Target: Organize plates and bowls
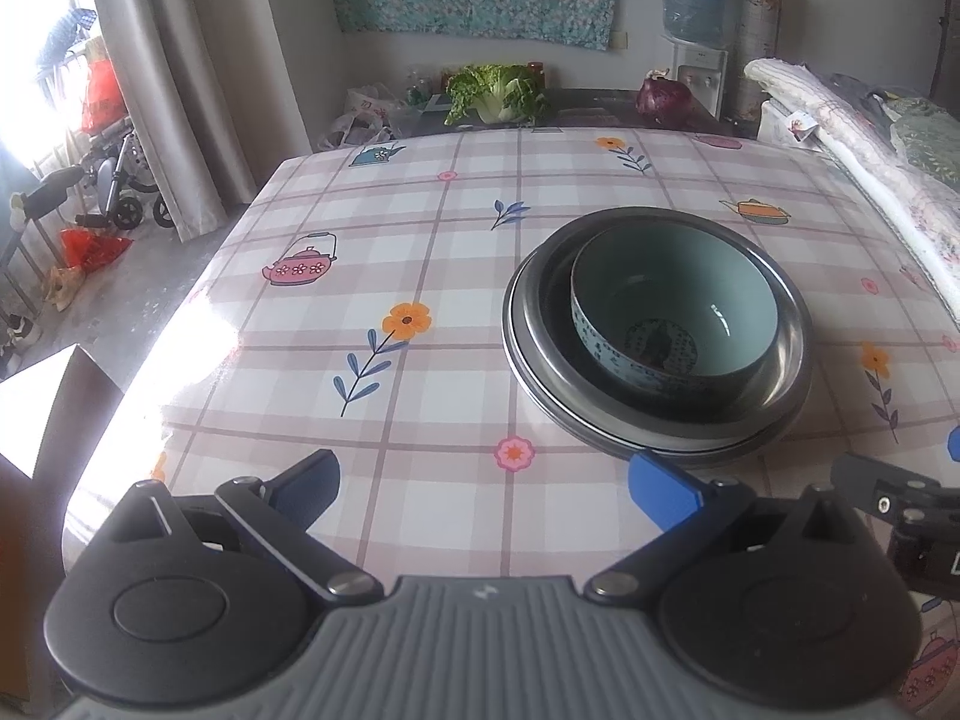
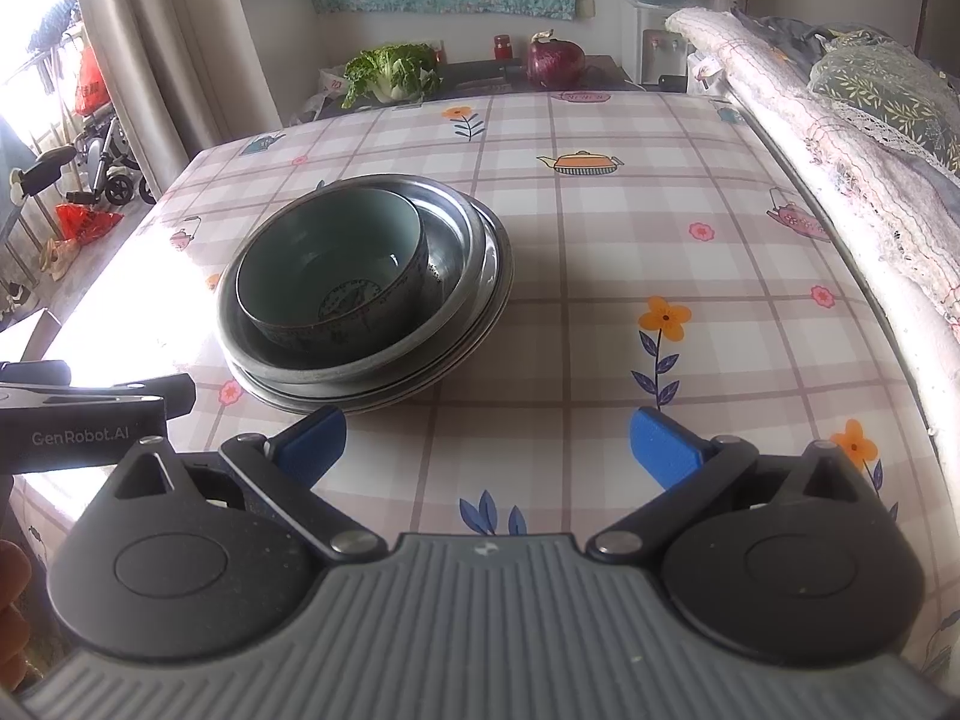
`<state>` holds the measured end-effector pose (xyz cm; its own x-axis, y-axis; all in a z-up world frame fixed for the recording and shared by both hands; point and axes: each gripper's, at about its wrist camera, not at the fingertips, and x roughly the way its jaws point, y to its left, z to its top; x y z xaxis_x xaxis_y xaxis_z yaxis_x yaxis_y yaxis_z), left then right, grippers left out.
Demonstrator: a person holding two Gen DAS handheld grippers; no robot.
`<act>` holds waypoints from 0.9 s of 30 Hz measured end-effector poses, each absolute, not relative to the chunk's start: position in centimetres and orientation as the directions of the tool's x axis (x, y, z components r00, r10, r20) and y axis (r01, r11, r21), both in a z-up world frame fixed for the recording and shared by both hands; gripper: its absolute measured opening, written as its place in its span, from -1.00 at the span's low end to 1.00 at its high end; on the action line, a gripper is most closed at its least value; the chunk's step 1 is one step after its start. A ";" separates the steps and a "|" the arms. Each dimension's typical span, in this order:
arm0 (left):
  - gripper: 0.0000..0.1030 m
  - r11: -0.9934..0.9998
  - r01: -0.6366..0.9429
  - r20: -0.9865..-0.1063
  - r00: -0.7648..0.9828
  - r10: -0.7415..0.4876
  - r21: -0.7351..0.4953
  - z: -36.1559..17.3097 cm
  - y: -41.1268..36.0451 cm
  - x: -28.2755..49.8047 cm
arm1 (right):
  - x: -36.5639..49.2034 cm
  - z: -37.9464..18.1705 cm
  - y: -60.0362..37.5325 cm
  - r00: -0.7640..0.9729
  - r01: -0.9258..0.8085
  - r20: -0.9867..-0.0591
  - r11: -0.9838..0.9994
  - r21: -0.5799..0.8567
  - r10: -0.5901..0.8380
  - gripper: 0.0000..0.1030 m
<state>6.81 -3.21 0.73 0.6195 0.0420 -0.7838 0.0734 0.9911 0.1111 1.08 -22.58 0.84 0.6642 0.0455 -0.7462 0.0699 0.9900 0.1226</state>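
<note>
A pale blue ceramic bowl (image 1: 672, 318) sits inside a steel dish (image 1: 786, 354), which rests on stacked steel plates (image 1: 528, 372) on the checked tablecloth. In the right wrist view the bowl (image 2: 333, 276) sits left of centre in the dish (image 2: 456, 252) over the plates (image 2: 498, 282). My left gripper (image 1: 486, 489) is open and empty, just in front and left of the stack. My right gripper (image 2: 486, 447) is open and empty, in front and right of the stack.
The table (image 1: 420, 276) has a far edge with a cabbage (image 1: 495, 93) and a purple onion (image 1: 663, 95) behind it. Folded bedding (image 2: 840, 138) lies along the right edge. The other gripper's body (image 2: 78, 414) shows at the left in the right wrist view.
</note>
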 end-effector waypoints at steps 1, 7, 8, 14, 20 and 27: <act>1.00 0.991 0.077 -0.787 0.616 0.037 0.107 0.7 -3.2 6.8 | 1.1 0.9 -22.6 0.664 0.070 -0.746 0.990 0.121 0.044 0.97; 1.00 0.991 0.098 -0.794 0.608 0.017 0.096 0.6 -3.6 6.7 | 1.0 0.9 -22.8 0.663 0.078 -0.748 0.991 0.109 0.030 0.97; 1.00 0.990 0.100 -0.794 0.607 0.015 0.095 0.5 -3.6 6.8 | 1.0 0.9 -22.9 0.663 0.080 -0.748 0.991 0.110 0.029 0.97; 1.00 0.989 0.108 -0.796 0.606 0.012 0.097 0.5 -3.9 6.7 | 0.9 0.9 -23.1 0.662 0.085 -0.749 0.990 0.110 0.026 0.97; 1.00 0.990 0.106 -0.796 0.605 0.013 0.096 0.5 -4.0 6.6 | 1.0 0.8 -23.0 0.660 0.078 -0.751 0.991 0.109 0.031 0.97; 1.00 0.990 0.105 -0.797 0.604 0.013 0.095 0.5 -3.9 6.7 | 1.0 0.8 -22.9 0.656 0.076 -0.754 0.991 0.109 0.033 0.97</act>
